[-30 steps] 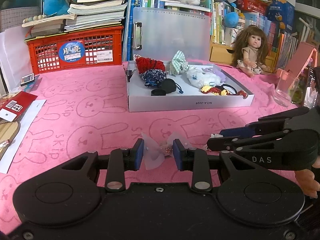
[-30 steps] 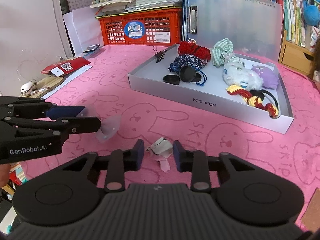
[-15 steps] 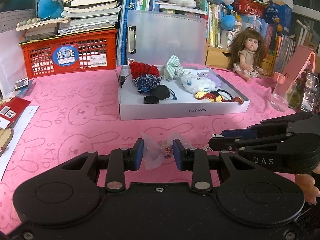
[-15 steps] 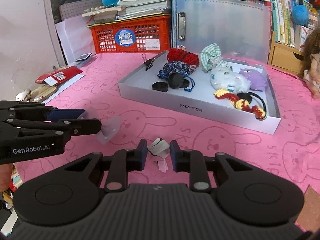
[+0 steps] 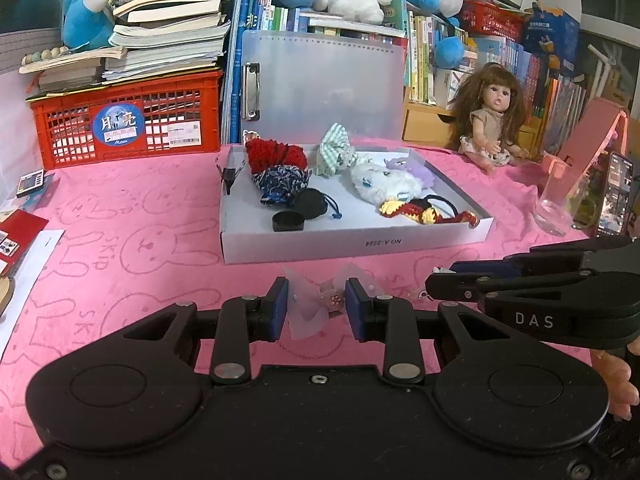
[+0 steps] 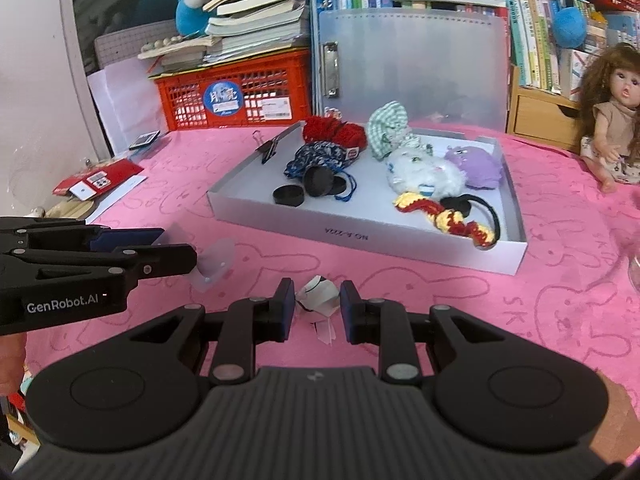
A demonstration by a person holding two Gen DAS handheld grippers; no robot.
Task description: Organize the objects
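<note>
Left wrist view: left tool point(image 5: 316, 304) clenched on a sheer bow clip point(image 5: 308, 312) above the pink surface point(image 5: 120, 240), just before the white tray point(image 5: 352, 244). Right wrist view: right tool point(image 6: 317, 306) clenched on a small white clip point(image 6: 318, 294), near the tray's front wall.

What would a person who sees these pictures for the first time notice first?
First the bright pink bunny-print cloth that covers the table, and at its middle the shallow white box filled with scrunchies and small plush toys. In front of it, each gripper holds a small thing in its jaws: the left gripper a sheer pale bow, the right gripper a small white accessory. A long-haired doll sits at the far right.
</note>
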